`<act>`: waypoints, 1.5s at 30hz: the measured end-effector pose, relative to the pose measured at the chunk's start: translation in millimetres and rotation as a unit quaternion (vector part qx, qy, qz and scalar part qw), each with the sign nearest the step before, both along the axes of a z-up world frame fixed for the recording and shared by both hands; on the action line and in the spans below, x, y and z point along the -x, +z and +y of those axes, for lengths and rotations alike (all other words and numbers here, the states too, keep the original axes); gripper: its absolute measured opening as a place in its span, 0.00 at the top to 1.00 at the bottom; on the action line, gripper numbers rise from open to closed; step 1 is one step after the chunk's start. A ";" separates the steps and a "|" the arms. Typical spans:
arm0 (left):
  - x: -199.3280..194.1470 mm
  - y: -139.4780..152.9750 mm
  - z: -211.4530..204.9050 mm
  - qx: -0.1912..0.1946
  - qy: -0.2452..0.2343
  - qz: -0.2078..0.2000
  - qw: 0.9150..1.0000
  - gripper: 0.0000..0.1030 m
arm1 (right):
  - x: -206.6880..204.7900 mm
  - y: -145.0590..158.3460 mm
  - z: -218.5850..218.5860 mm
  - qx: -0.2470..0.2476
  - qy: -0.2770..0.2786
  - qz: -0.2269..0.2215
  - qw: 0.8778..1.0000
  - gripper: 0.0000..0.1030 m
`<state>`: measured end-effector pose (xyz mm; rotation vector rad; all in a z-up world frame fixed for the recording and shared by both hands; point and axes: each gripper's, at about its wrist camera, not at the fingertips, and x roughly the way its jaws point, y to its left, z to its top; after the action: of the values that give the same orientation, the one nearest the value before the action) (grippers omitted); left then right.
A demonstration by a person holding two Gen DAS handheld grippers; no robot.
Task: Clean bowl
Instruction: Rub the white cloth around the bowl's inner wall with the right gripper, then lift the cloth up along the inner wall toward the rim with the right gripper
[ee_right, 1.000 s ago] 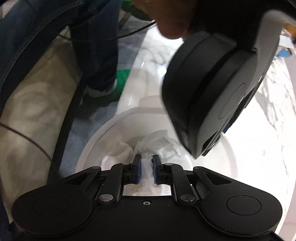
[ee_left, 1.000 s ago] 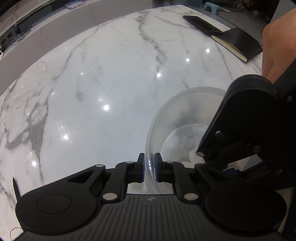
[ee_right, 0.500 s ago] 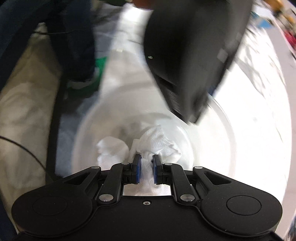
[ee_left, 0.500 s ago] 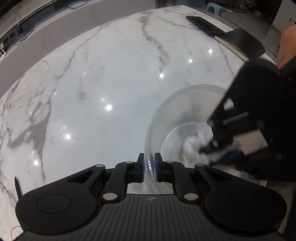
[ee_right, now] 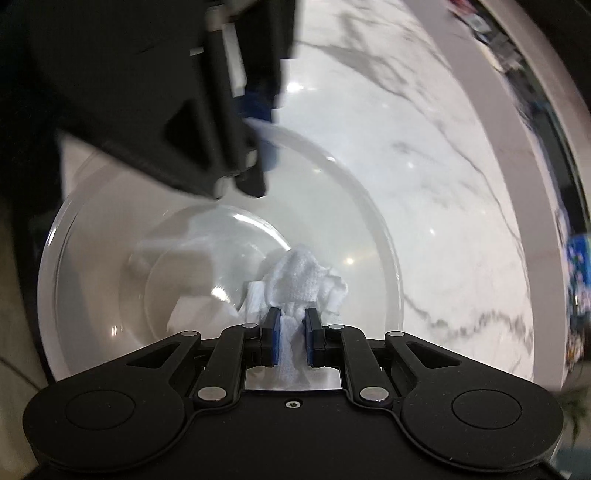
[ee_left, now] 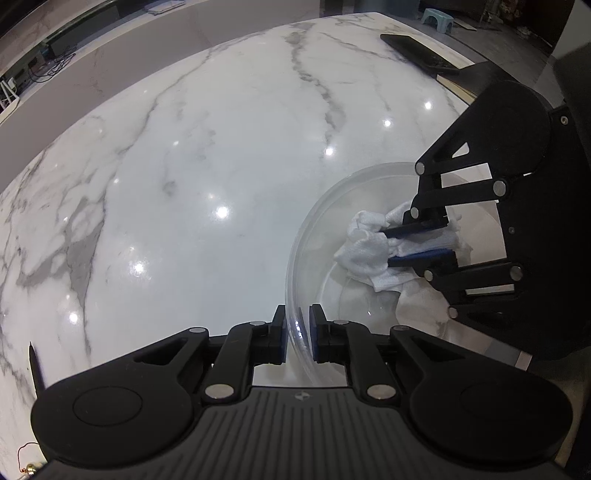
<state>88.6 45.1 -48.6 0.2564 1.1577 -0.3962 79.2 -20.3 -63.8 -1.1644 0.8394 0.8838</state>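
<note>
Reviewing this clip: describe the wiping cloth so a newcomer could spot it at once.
On the white marble counter stands a clear bowl, its rim pinched by the left gripper. Inside it, the right gripper clamps a crumpled white paper towel, the only opaque, textured thing within the bowl.

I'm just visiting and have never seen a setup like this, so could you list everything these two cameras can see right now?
bowl: one, clear, on the table's near right part, its rim between the left gripper's fingers.
paper towel: one, white, crumpled, inside the bowl, pinched by the right gripper.
table: one, white marble with grey veins, under everything.
phone: one, black, far right edge of the table.
notebook: one, dark, beside the phone, mostly hidden.
stool: one, pale blue, on the floor beyond the table.
left gripper: one, black with blue pads.
right gripper: one, same colours.
</note>
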 end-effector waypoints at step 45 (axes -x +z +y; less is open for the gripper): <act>13.6 -5.9 -23.8 0.005 0.054 -0.012 0.998 0.81 | -11.4 48.5 -29.5 -0.235 -0.142 0.031 0.961 0.90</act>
<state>75.0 21.3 -54.5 0.1876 1.1399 -0.3033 90.6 -49.8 -15.4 -0.5867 0.7689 0.8242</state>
